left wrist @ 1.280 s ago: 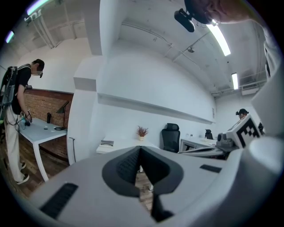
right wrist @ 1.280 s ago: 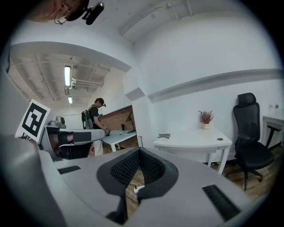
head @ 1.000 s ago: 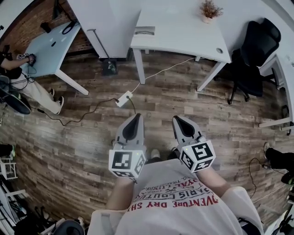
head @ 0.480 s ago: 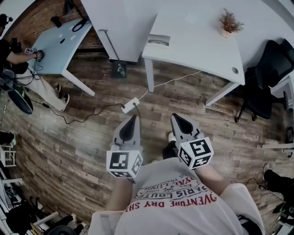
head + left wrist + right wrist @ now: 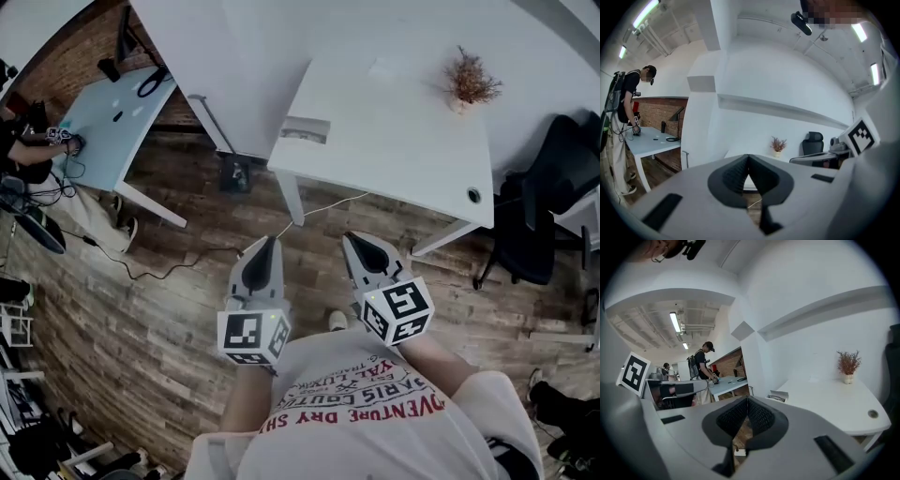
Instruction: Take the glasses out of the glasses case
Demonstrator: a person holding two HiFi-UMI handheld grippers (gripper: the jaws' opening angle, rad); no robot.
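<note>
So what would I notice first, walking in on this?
Two grey hand-held tools, the left gripper and the right gripper, jut forward side by side at the bottom middle, each carrying a cube of black square markers, jaws shut on nothing. Ahead stands a large white table, with a brownish dried plant in a small pale pot at its far right and a small flat pale box at its near left edge.

The white desk is mostly bare, with open room across its middle and along its near edge. A glasses case takes the near left corner. A potted dried plant stands near the far right corner, and a black chair crowds the right edge. Open wood floor fronts the near edge.
</note>
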